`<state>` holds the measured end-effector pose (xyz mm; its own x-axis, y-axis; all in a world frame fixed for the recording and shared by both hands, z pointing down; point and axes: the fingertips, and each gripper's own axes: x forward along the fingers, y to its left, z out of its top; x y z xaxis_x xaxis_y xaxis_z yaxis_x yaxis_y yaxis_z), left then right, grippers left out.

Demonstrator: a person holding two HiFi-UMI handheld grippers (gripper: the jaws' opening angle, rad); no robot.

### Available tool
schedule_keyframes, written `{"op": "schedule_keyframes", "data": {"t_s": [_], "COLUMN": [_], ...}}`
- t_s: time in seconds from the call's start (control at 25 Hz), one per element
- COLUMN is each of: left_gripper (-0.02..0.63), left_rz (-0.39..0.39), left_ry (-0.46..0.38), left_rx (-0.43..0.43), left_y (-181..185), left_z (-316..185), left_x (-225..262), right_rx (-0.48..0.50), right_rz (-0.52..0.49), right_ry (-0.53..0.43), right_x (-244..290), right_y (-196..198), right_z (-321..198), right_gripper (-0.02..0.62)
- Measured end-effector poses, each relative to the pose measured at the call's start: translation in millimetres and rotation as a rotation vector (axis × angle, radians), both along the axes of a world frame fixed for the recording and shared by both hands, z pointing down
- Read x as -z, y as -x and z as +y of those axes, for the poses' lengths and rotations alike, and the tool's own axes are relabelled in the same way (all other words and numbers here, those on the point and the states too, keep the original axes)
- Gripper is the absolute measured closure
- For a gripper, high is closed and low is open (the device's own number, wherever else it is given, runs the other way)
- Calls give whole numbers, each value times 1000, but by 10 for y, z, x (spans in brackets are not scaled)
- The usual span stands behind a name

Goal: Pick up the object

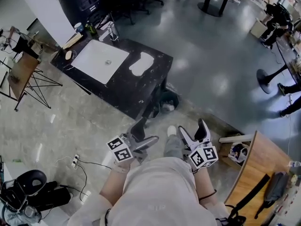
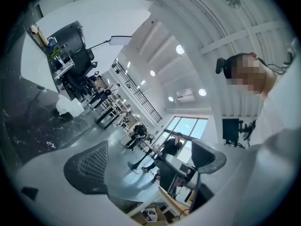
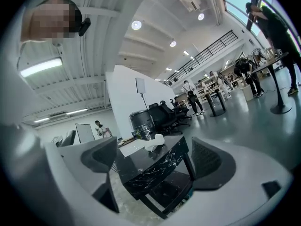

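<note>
A white crumpled object (image 1: 141, 63) lies on a black marble table (image 1: 150, 86), to the right of a white inset basin (image 1: 99, 60). It also shows in the right gripper view as a white lump (image 3: 153, 142) on the table top (image 3: 155, 166), and in the left gripper view as a white lump (image 2: 68, 106) at the far left. Both grippers are held close to the person's body, well short of the table. My left gripper (image 1: 145, 134) is open and empty, with its jaws wide apart (image 2: 148, 161). My right gripper (image 1: 194, 132) is likewise open and empty (image 3: 155, 160).
A faucet (image 1: 113, 32) and a cup (image 1: 78, 27) stand at the table's far edge. A dark bag (image 1: 167, 100) lies under it. A wooden folding stand (image 1: 21, 72) is at left, a power strip with cables (image 1: 75, 160) on the floor, and a wooden desk (image 1: 263, 164) at right.
</note>
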<state>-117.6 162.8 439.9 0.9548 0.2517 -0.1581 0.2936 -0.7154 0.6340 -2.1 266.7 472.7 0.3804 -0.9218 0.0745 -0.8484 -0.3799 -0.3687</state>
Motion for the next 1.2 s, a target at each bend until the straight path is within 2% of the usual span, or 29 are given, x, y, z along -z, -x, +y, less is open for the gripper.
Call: {"op": "schedule_keyframes", "data": {"t_s": [0.28,0.52,0.68,0.88,1.04,1.2], "left_gripper": [75,75,75,75,75,75], "left_rz": [-78,-156,-231,-351,-481,-600], "left_ry": [15,-73,-99,-195,-288,-362], "left_rx": [116,260,337,397,384,346], "left_y": [-796,-1451,-1734,-1894,-1907,-1817], "left_z": [-452,-884,-1096,-1283,-1417,-1625], "left_x": [-28,-230,-336,-533,-705,-946], "right_rx": [137,321,473,669,794,902], "right_rz": [5,88,275,450,670,721], "right_ry": [54,106,205,282,395,411], "right_x": [-5,-133,-193,-271,-430,-600], "right_y": [-853,-1583,-1888,-2091,-2143,-2073], "right_z": [-615,-1184,-1525,-1941,-2202,-2513], "right_gripper": [129,129,129,129,129,129]}}
